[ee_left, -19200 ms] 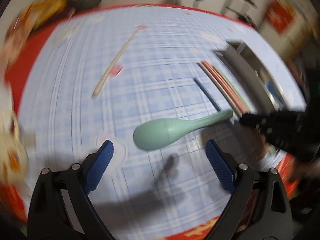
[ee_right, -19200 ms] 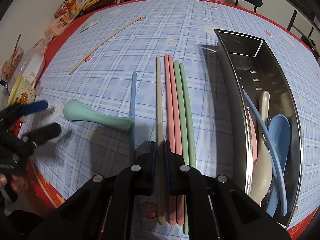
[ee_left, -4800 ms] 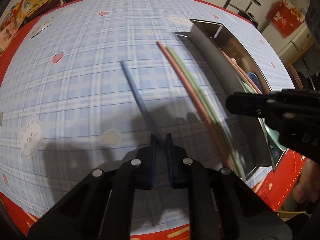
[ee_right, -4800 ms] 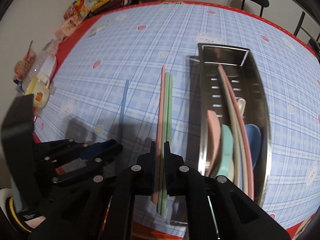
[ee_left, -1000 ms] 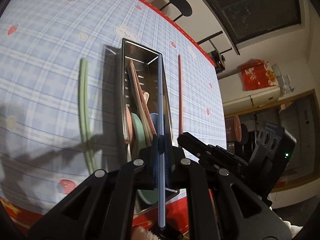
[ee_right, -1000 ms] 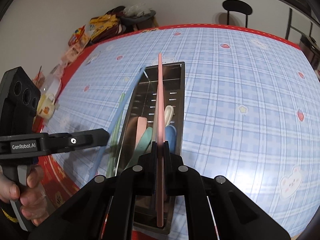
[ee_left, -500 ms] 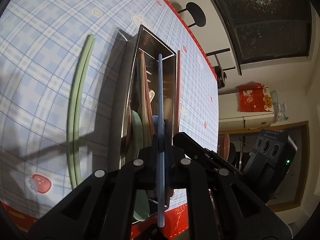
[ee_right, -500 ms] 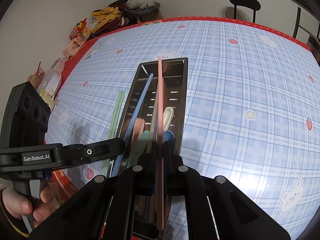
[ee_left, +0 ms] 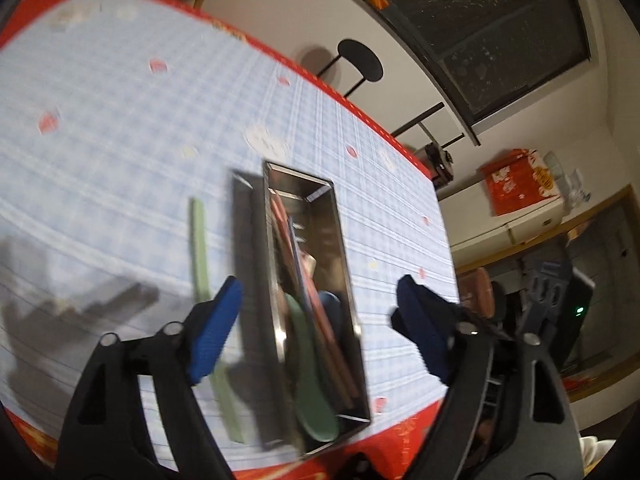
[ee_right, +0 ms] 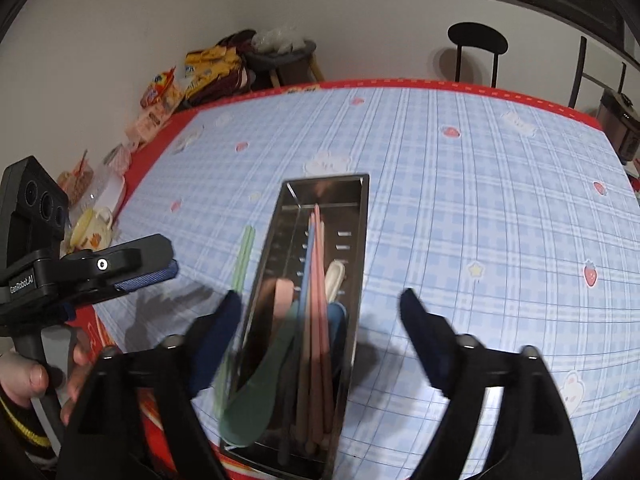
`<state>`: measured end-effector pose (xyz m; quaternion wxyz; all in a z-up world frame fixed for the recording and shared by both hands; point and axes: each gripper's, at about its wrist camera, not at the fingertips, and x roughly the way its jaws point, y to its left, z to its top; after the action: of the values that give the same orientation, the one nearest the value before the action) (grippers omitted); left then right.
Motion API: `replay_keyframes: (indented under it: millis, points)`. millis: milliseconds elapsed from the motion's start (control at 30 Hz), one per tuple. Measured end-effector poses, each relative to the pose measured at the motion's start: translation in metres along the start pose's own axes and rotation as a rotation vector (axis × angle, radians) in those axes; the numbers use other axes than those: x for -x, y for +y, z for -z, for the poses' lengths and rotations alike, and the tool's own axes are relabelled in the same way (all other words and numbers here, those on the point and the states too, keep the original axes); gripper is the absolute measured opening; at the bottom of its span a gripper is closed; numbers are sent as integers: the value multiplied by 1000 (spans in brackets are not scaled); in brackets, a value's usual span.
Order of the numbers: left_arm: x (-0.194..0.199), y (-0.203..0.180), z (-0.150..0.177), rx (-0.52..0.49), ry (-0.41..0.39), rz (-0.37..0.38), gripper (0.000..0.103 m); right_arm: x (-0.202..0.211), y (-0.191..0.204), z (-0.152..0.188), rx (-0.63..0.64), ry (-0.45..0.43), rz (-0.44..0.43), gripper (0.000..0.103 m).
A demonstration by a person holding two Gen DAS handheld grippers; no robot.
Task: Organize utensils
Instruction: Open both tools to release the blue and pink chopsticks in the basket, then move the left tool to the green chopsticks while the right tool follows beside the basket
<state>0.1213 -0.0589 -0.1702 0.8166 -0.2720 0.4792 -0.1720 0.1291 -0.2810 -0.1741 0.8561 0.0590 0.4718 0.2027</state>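
Observation:
A long steel tray lies on the blue checked tablecloth and holds spoons and chopsticks. A blue chopstick and a pink chopstick lie loose inside it, beside a green spoon. Two green chopsticks lie on the cloth left of the tray. My right gripper hangs above the tray's near end, its jaws opening wide with nothing between its fingers. My left gripper also hangs over the tray, jaws opening and empty; the right wrist view shows it at the left.
Snack packets, a cup and containers crowd the table's far left edge. A black chair stands behind the table. A hand holds the left gripper's grip. The tray's near end sits at the red front border.
Both grippers have opened wide. The blue chopstick left my left gripper and the pink one left my right gripper; both now lie in the tray. The left hand has risen and swung.

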Motion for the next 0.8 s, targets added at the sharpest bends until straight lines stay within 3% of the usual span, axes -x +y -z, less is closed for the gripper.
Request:
replay_keyframes:
  millis: [67,233,367,533,700,800]
  points:
    - [6,4,-5,-24,-4,-30,88,3,2,-2,-7,-10,-4,93]
    - [15,20,-7,-77,4,-108,87,7,10,-1,-32,-22,-9,95]
    - [6,34,3,-121,58,-175,64,6,16,4,-60,-18,1,95]
    - [-18,54,20,-137,148,-226,48,0,23,14,-84,9,3,95]
    - [-36,58,27,-177,196,-253,42,-4,29,22,-101,38,-15,61]
    - [-43,53,29,-222,200,-271,41,-5,33,24,-102,47,-12,51]
